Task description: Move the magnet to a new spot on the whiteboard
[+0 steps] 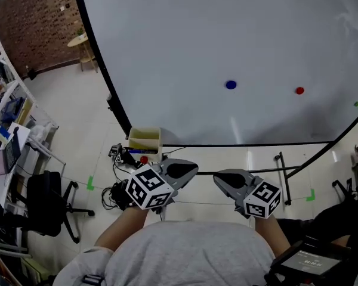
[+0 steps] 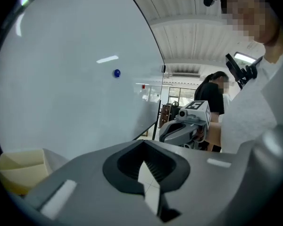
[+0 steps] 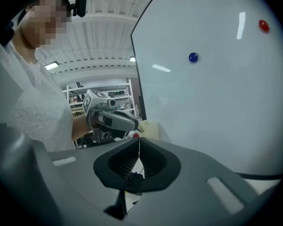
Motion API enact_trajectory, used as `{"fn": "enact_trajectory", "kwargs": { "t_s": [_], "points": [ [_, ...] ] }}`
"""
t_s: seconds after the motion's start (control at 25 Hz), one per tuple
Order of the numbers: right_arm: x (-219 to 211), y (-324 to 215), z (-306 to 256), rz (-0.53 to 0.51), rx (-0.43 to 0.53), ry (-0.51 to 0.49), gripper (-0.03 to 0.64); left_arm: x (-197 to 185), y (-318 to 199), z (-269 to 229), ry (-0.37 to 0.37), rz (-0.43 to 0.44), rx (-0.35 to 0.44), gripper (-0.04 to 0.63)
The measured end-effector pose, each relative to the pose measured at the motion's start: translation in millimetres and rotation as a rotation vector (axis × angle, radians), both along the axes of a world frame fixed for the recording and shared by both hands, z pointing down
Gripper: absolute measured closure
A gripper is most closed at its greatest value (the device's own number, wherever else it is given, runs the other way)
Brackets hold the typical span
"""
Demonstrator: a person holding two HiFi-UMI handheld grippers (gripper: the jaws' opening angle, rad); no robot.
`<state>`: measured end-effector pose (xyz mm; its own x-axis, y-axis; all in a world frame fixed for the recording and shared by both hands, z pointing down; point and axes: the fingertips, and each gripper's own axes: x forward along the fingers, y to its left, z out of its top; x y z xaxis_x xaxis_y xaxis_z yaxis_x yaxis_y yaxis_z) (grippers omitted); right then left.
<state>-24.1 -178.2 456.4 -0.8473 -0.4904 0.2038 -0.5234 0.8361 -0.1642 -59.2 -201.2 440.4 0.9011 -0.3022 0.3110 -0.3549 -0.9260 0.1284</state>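
A blue magnet (image 1: 230,84) sticks on the big whiteboard (image 1: 227,34), with a red magnet (image 1: 299,90) to its right and a tiny green one (image 1: 356,104) near the right edge. My left gripper (image 1: 193,168) and right gripper (image 1: 217,180) hover side by side close to my chest, below the board's bottom edge, far from the magnets. Both are shut with nothing in them. The left gripper view has its jaws (image 2: 142,144) meeting, the blue magnet (image 2: 116,73) far off. The right gripper view has the closed tips (image 3: 139,141) under the blue magnet (image 3: 193,57) and red magnet (image 3: 263,26).
A pale yellow box (image 1: 144,139) sits at the board's lower left corner, cables on the floor beneath it. The board's stand foot (image 1: 283,180) is at lower right. An office chair (image 1: 45,204) and shelves (image 1: 6,100) stand left. Another person (image 2: 212,95) stands behind.
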Motion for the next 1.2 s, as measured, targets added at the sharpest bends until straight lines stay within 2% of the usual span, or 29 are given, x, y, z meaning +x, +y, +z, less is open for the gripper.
{"fn": "enact_trajectory", "kwargs": {
  "t_s": [0.28,0.4,0.44,0.48,0.64,0.72,0.8,0.88,1.04,1.2],
  "points": [
    [42.9,-31.2,-44.3,0.043,0.167,0.079,0.604,21.6,-30.5,-7.9,0.011,-0.004,-0.005,0.614],
    [52.4,-46.5,-83.9,0.003,0.323,0.138,0.595,32.9,-34.0,-16.8,0.026,-0.005,-0.006,0.614],
    [52.1,-50.9,-99.8,-0.007,0.397,0.19,0.551,36.5,-33.6,-18.5,0.032,0.001,-0.013,0.614],
    [51.6,-56.8,-115.7,-0.002,0.481,0.263,0.534,39.7,-33.4,-19.6,0.036,0.006,-0.021,0.613],
    [56.6,-91.4,-159.2,0.107,0.859,0.689,0.513,48.2,-31.5,-20.9,0.026,0.008,-0.028,0.614],
    [58.5,-107.4,-167.7,0.167,0.981,0.851,0.475,49.6,-30.6,-19.9,0.022,0.009,-0.031,0.614],
    [55.3,-119.1,-172.4,0.208,1.033,0.908,0.468,47.1,-31.9,-16.6,0.017,0.002,-0.038,0.613],
    [50.3,-128.5,-175.5,0.243,1.05,0.908,0.468,43.1,-34.2,-14.4,0.021,-0.012,-0.044,0.612],
    [47.1,-153.9,-167.9,0.277,1.032,0.948,0.459,38.1,-39.1,-13.7,0.023,-0.03,-0.048,0.613],
    [47.5,-166.8,-165.9,0.322,1.033,0.943,0.462,33.5,-41.5,-11.4,0.022,-0.042,-0.051,0.613]
  ]
}}
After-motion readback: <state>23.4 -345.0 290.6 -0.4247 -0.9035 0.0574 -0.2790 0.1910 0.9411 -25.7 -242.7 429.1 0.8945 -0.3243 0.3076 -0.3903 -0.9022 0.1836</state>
